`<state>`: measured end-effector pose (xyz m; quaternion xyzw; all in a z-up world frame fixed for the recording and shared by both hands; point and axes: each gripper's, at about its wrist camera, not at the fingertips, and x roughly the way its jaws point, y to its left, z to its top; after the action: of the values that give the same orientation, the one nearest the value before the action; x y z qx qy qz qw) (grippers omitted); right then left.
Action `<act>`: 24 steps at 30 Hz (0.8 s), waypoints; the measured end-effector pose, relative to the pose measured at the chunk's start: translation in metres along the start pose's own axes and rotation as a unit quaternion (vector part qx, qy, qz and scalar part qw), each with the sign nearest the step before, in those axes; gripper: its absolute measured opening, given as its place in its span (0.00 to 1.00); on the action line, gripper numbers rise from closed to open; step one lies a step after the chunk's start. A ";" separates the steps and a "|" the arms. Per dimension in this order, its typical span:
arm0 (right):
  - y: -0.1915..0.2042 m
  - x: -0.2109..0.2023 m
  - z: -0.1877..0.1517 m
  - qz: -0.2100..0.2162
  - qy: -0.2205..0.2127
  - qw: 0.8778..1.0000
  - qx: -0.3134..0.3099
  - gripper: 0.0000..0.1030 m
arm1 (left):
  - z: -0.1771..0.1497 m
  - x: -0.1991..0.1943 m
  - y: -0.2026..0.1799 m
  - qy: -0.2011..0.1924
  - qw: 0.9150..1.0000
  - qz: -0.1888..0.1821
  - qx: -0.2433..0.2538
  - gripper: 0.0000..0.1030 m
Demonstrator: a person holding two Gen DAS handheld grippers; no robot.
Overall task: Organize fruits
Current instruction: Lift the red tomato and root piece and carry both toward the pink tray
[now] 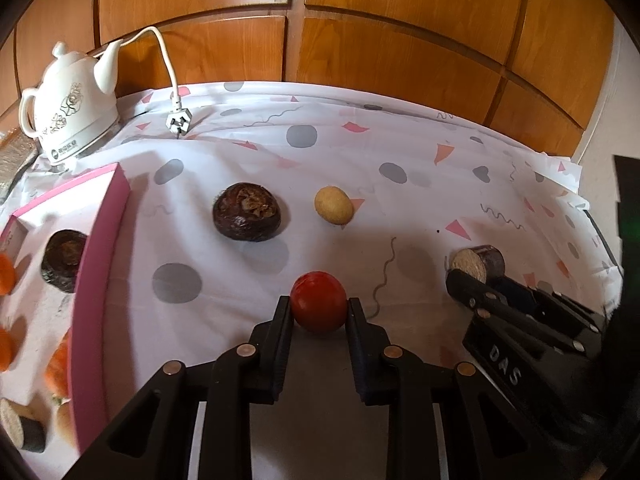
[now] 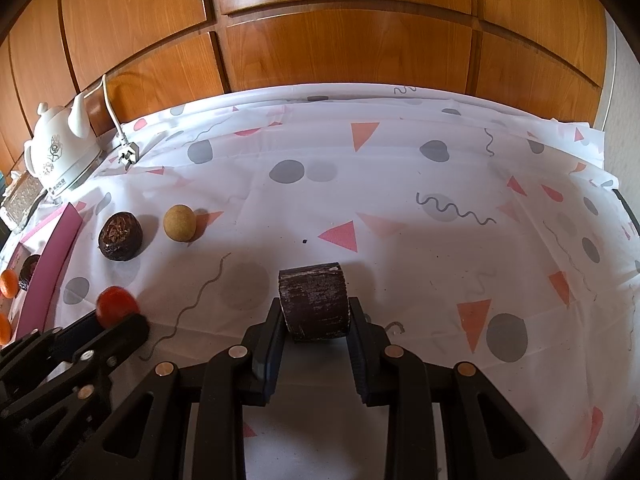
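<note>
Pink box (image 1: pixel 100 248) holding dark round fruit (image 1: pixel 62 260), orange fruits (image 1: pixel 6 276), cut cylinder (image 1: pixel 22 428)

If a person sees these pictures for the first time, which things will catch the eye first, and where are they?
First, the red fruit pinched in the left gripper, low over the patterned tablecloth. Beside it, the right gripper clamps a dark cut cylinder. At the far left stand a white teapot-shaped kettle and a pink box already holding fruits.
</note>
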<state>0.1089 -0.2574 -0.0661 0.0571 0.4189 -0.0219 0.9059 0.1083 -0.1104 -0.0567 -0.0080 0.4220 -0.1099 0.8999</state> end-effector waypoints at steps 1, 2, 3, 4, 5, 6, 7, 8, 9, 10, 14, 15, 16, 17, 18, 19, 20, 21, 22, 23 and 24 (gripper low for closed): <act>0.000 0.000 0.000 -0.001 0.000 1.000 -0.001 0.29 | -0.001 -0.003 0.002 0.001 1.000 -0.001 -0.002 0.25; 0.001 0.000 0.000 -0.002 0.000 1.000 -0.001 0.29 | -0.002 -0.006 0.003 0.002 1.000 -0.003 -0.005 0.25; 0.001 0.000 0.000 -0.002 0.000 1.000 -0.002 0.29 | -0.002 -0.010 0.005 0.001 1.000 -0.005 -0.009 0.25; 0.001 0.000 0.000 -0.002 0.000 1.000 -0.002 0.29 | -0.003 -0.015 0.007 -0.001 1.000 -0.005 -0.011 0.25; 0.001 0.000 0.000 -0.002 0.000 1.000 -0.002 0.29 | -0.003 -0.018 0.008 -0.002 1.000 -0.006 -0.013 0.25; 0.001 0.000 0.000 -0.003 0.000 1.000 -0.003 0.29 | -0.003 -0.023 0.009 -0.003 1.000 -0.010 -0.016 0.25; 0.002 0.000 0.001 -0.004 0.000 1.000 -0.004 0.29 | -0.004 -0.028 0.010 -0.006 1.000 -0.015 -0.018 0.25; 0.002 0.000 0.000 -0.004 0.000 1.000 -0.005 0.29 | -0.004 -0.032 0.010 -0.008 1.000 -0.016 -0.018 0.25; 0.002 0.000 0.001 -0.006 0.000 1.000 -0.007 0.29 | -0.005 -0.038 0.010 -0.012 1.000 -0.019 -0.017 0.25; 0.003 0.000 0.001 -0.007 0.001 1.000 -0.008 0.29 | -0.006 -0.043 0.010 -0.015 1.000 -0.022 -0.016 0.25; 0.005 0.000 0.001 -0.013 0.002 1.000 -0.016 0.28 | -0.009 -0.061 0.014 -0.028 0.999 -0.029 -0.014 0.25; 0.005 0.000 0.001 -0.015 0.002 1.000 -0.019 0.28 | -0.010 -0.066 0.017 -0.030 0.999 -0.031 -0.015 0.25; 0.006 0.000 0.001 -0.016 0.002 1.000 -0.021 0.28 | -0.011 -0.069 0.018 -0.031 0.999 -0.032 -0.016 0.25; 0.006 0.000 0.001 -0.018 0.002 1.000 -0.023 0.28 | -0.011 -0.072 0.022 -0.032 0.999 -0.033 -0.017 0.25; 0.007 -0.001 0.001 -0.020 0.002 0.999 -0.025 0.28 | -0.012 -0.077 0.027 -0.033 0.999 -0.034 -0.020 0.25; 0.007 -0.001 0.002 -0.022 0.003 0.999 -0.027 0.28 | -0.013 -0.080 0.030 -0.034 0.999 -0.036 -0.023 0.25; 0.008 -0.001 0.002 -0.023 0.003 0.999 -0.028 0.28 | -0.014 -0.085 0.036 -0.036 0.998 -0.038 -0.029 0.25; 0.008 -0.001 0.002 -0.023 0.004 0.999 -0.030 0.28 | -0.014 -0.089 0.041 -0.039 0.998 -0.037 -0.033 0.26; 0.008 -0.001 0.002 -0.022 0.005 0.999 -0.031 0.27 | -0.015 -0.093 0.047 -0.041 0.998 -0.036 -0.036 0.25; 0.008 -0.001 0.002 -0.018 0.005 0.999 -0.033 0.26 | -0.016 -0.097 0.051 -0.043 0.998 -0.035 -0.040 0.25; 0.009 -0.002 0.002 -0.019 0.006 0.999 -0.037 0.26 | -0.017 -0.101 0.059 -0.046 0.997 -0.035 -0.046 0.25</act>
<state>0.1099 -0.2489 -0.0629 0.0163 0.4261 -0.0231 0.9042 0.0441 -0.0305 0.0026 -0.0690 0.3843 -0.1212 0.9126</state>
